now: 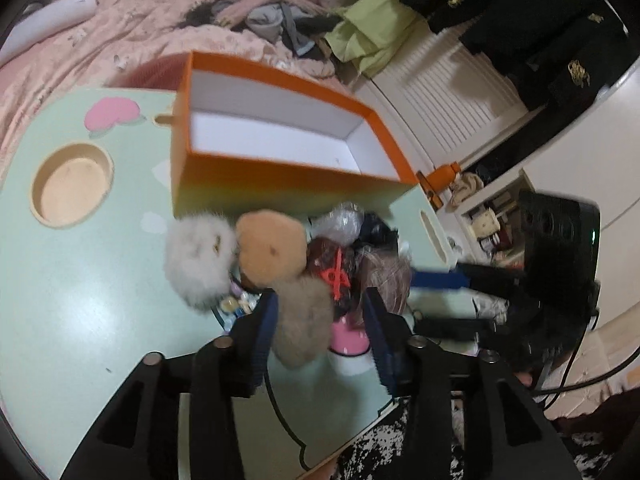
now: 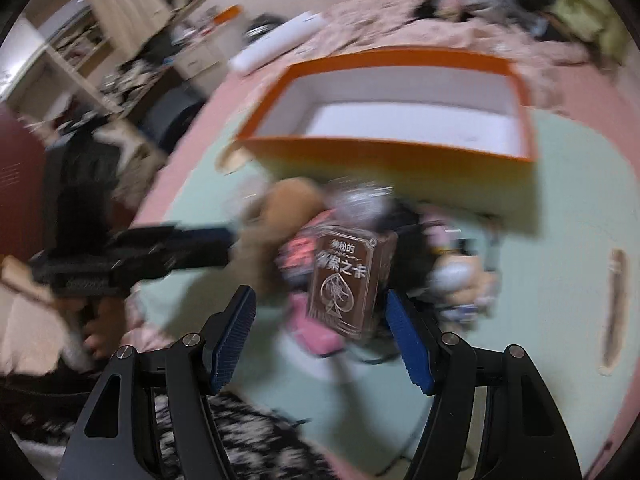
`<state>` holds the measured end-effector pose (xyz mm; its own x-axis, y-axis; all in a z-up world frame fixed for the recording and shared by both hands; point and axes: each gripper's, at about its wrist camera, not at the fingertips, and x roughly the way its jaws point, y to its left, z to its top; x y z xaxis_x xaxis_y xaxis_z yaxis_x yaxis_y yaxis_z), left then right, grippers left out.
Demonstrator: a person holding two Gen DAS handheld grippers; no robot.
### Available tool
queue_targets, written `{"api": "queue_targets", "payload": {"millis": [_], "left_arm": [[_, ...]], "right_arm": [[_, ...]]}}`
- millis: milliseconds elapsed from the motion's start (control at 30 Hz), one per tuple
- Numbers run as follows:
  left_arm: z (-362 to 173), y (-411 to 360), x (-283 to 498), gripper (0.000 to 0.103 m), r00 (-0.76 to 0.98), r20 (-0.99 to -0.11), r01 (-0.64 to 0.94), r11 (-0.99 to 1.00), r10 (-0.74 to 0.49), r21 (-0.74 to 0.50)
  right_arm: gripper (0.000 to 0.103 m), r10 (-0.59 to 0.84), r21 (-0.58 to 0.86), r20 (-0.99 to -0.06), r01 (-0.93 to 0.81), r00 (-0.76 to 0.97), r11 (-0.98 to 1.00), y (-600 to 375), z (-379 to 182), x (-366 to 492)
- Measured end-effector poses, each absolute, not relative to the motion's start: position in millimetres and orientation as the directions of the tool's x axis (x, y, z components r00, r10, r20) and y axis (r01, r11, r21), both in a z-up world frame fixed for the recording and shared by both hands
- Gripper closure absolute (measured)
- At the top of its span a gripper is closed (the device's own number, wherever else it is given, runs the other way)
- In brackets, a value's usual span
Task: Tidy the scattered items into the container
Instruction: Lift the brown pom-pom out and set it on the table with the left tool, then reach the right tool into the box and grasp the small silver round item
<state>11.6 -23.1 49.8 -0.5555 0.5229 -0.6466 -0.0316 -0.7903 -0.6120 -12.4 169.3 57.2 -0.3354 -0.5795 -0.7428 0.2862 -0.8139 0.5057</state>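
Observation:
An orange box (image 1: 280,184) with a white inside stands empty on the mint-green table (image 1: 80,280); it also shows in the right wrist view (image 2: 400,168). In front of it lies a pile: a white fluffy ball (image 1: 198,256), a tan plush (image 1: 270,248), a beige fluffy piece (image 1: 304,320), a red hair clip (image 1: 338,276), a pink item (image 1: 348,338). My left gripper (image 1: 320,320) is open, its fingers on either side of the beige fluffy piece. My right gripper (image 2: 320,340) is open around a brown card box (image 2: 344,284), apart from it. The view is blurred.
A round wooden recess (image 1: 72,184) and a pink shape (image 1: 112,114) mark the table at left. A pink bed (image 1: 120,40) with clothes lies behind. Dark coats (image 1: 540,20) hang at right. The right gripper (image 1: 460,280) reaches in from the right in the left wrist view.

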Motion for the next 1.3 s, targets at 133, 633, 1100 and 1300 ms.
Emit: {"api": "queue_targets", "payload": {"millis": [133,633,1100,1300], "left_arm": [[58,-33,4,0.054,-0.579,-0.648,-0.018,-0.802,0.495,-0.597],[106,-50,-21,0.039,-0.736,-0.65,0.118,-0.908,0.192,-0.401],[105,-50,-83,0.037,-0.646,-0.729,0.081,-0.93,0.225,-0.359],[94,-41,-97,0.037,-0.608,-0.75,0.051,-0.931,0.259,-0.363]], "right_arm": [[0.036,-0.528,0.464,-0.763,0.253,-0.374,-0.849,169,57,-12],[0.036,-0.314,0.33,-0.759,0.078,-0.57,-0.941,200,105,-79],[0.059,-0.464,0.403,-0.853,0.263,-0.24,-0.877,206,81,-158],[0.069,-0.326,0.288,-0.942,0.311,-0.079,-0.906,196,56,-172]]}}
